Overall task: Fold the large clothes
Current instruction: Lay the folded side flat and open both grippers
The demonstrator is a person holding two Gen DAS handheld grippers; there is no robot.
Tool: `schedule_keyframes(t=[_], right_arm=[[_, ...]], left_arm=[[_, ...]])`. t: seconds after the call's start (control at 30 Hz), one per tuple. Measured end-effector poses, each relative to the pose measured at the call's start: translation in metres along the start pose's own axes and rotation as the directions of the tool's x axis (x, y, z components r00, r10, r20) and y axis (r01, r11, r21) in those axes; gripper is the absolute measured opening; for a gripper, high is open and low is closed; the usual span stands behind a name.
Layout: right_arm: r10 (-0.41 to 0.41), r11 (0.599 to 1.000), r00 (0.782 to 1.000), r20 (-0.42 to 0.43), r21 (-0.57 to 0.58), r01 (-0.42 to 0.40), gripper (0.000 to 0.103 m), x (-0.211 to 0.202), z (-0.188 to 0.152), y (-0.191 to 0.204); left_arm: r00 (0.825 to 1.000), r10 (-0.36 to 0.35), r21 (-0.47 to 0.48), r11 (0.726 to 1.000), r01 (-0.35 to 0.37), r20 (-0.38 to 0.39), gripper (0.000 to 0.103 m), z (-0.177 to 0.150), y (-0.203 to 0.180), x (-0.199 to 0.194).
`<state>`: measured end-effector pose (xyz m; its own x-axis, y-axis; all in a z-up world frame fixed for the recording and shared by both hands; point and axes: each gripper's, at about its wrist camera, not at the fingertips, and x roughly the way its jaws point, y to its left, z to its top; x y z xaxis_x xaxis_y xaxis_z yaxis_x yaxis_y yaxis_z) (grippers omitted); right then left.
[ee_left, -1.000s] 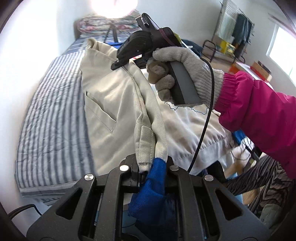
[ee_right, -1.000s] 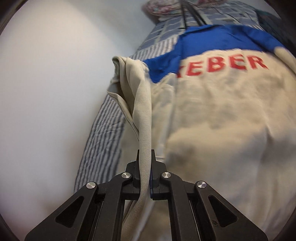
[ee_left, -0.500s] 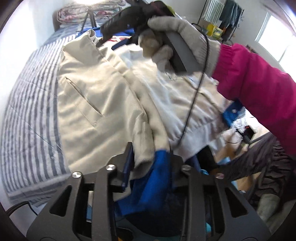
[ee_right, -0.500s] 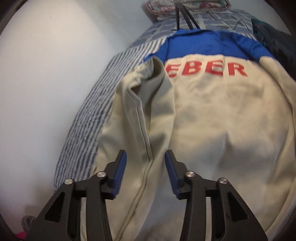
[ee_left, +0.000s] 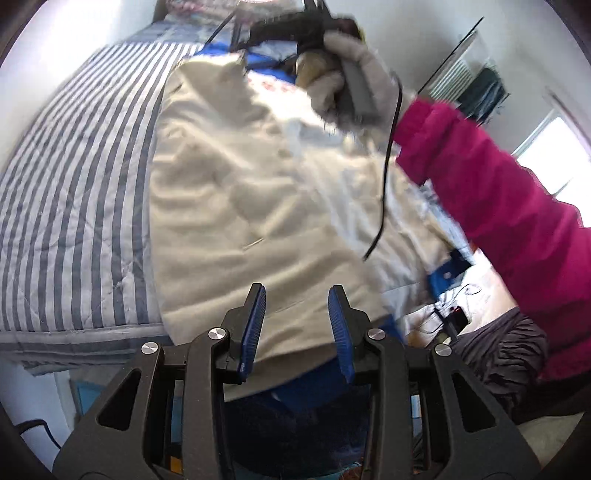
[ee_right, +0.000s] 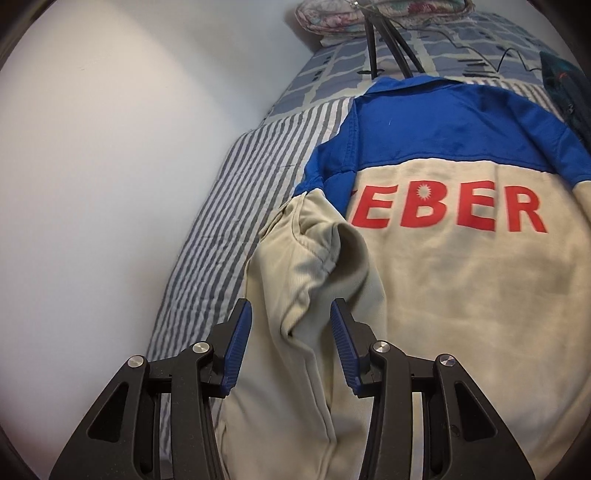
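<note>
Now both tongs (ee_left: 296,317) (ee_right: 291,343) agape, empty-jawed.

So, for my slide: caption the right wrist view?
Open right gripper above cream-and-blue jacket on striped bedspread.

Jacket (ee_right: 461,295): cream body, blue yoke and collar, red letters "EBER" across back. Bed cover (ee_right: 236,206): grey-and-white stripes. Pillow (ee_right: 369,14): floral print. Wall (ee_right: 110,147): plain white. Sleeve (ee_left: 498,221): magenta. Glove (ee_left: 354,74): light grey knit. Gripper pads (ee_right: 236,347): blue, black frame.
</note>
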<state>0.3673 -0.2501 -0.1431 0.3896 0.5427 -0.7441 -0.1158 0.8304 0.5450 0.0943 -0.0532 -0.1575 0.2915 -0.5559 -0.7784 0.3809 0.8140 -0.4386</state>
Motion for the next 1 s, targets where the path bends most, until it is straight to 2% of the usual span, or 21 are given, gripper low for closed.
schedule_keyframes(t=[0.1, 0.13, 0.17, 0.23, 0.33, 0.4, 0.43, 0.57, 0.63, 0.8, 0.87, 0.93, 1.0], right_arm=[[-0.034, 0.999, 0.999, -0.01, 0.025, 0.034, 0.04, 0.02, 0.009, -0.006], [-0.026, 0.999, 1.0, -0.01, 0.033, 0.026, 0.016, 0.026, 0.011, -0.01], [-0.023, 0.999, 1.0, -0.009, 0.033, 0.024, 0.006, 0.028, 0.012, -0.011], [-0.02, 1.0, 1.0, 0.003, -0.001, 0.02, 0.004, 0.025, 0.011, -0.011], [-0.104, 0.993, 0.993, 0.055, -0.049, 0.107, 0.003, 0.02, 0.008, -0.025], [-0.174, 0.985, 0.985, 0.013, 0.016, 0.174, 0.003, 0.035, 0.004, -0.052], [-0.177, 0.984, 0.984, -0.016, 0.03, 0.178, 0.003, 0.043, 0.001, -0.061], [-0.121, 0.991, 0.993, 0.004, 0.051, 0.121, 0.007, 0.036, -0.003, -0.066], [-0.087, 0.994, 0.996, 0.029, 0.073, 0.084, 0.007, 0.016, -0.004, -0.063], [-0.049, 0.999, 0.995, 0.089, 0.017, 0.048, 0.007, -0.049, -0.029, -0.039], [-0.044, 0.999, 0.994, 0.099, -0.027, 0.047, 0.011, -0.074, -0.045, -0.027], [-0.055, 0.995, 0.992, 0.115, -0.079, 0.065, 0.023, -0.101, -0.065, -0.011], [-0.047, 0.991, 0.99, 0.133, -0.122, 0.064, 0.025, -0.129, -0.085, 0.003]], left_arm=[[0.999, -0.004, 0.002, 1.0, 0.004, -0.047, 0.034, -0.002, 0.001, 0.017], [0.998, 0.003, 0.017, 1.0, -0.002, -0.061, 0.034, -0.003, 0.0, 0.022], [0.998, 0.006, 0.025, 1.0, -0.004, -0.07, 0.034, -0.004, -0.001, 0.026], [0.996, 0.009, 0.038, 0.999, -0.005, -0.093, 0.034, -0.007, -0.001, 0.032], [0.992, 0.018, 0.042, 0.999, -0.013, -0.126, 0.034, -0.013, 0.001, 0.041], [0.989, 0.013, 0.039, 0.999, -0.007, -0.146, 0.034, -0.016, 0.003, 0.046], [0.988, 0.012, 0.037, 0.999, -0.006, -0.153, 0.034, -0.017, 0.004, 0.048], [0.988, 0.014, 0.047, 0.999, -0.007, -0.155, 0.034, -0.019, 0.001, 0.047], [0.989, 0.009, 0.051, 0.999, -0.001, -0.149, 0.034, -0.019, 0.001, 0.042], [0.998, 0.004, 0.046, 0.999, -0.001, -0.068, 0.034, -0.014, 0.003, 0.011], [1.0, 0.006, 0.034, 0.999, -0.005, -0.024, 0.034, -0.012, 0.007, -0.003], [1.0, 0.008, 0.006, 1.0, -0.008, 0.023, 0.034, -0.007, 0.015, -0.02], [0.998, 0.016, -0.019, 1.0, -0.015, 0.059, 0.034, -0.005, 0.02, -0.032]])
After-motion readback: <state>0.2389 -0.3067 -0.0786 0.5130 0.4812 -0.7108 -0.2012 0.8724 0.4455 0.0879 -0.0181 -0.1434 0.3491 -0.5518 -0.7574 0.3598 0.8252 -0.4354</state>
